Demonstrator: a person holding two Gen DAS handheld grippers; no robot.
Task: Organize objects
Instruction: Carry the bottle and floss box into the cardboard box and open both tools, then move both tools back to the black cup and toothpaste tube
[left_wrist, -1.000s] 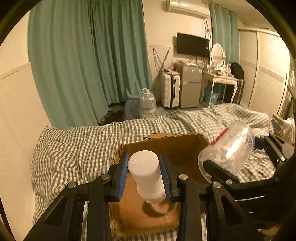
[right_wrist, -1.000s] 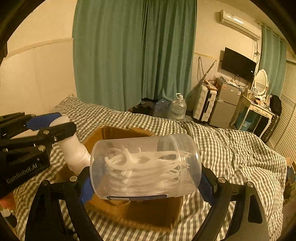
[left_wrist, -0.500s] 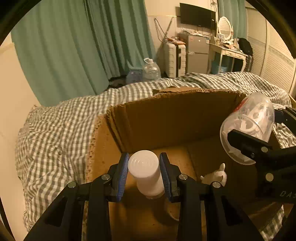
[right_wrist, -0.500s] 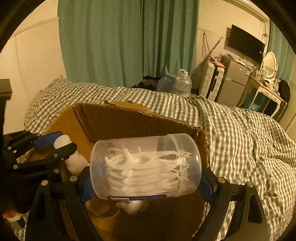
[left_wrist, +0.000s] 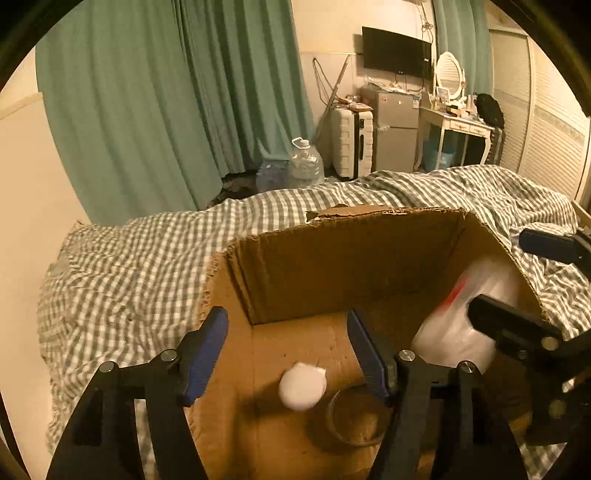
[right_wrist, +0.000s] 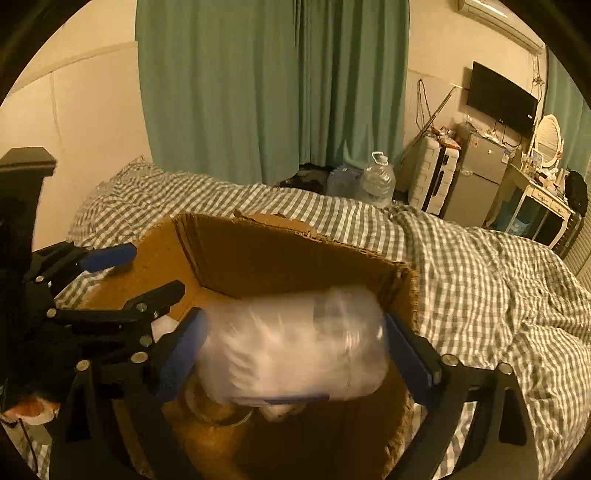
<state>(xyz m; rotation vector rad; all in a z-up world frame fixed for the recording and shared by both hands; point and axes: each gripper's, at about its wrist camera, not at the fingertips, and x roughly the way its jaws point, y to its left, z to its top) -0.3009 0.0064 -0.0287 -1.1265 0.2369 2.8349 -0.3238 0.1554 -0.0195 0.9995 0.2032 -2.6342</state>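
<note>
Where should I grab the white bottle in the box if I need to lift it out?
Take the white bottle by its sides just under the top, coming straight down with the open left gripper. Only its round top faces the camera, so it seems to stand upright on the cardboard box floor. Watch the clear ring close on its right.

The cardboard box (left_wrist: 343, 266) is matt brown corrugated board with rough, torn edges. The checked bedspread (left_wrist: 129, 266) is soft woven cloth, creased. The jar (right_wrist: 291, 354) is clear glossy plastic, blurred here. The small bottle (left_wrist: 302, 386) looks smooth white matt plastic.
</note>
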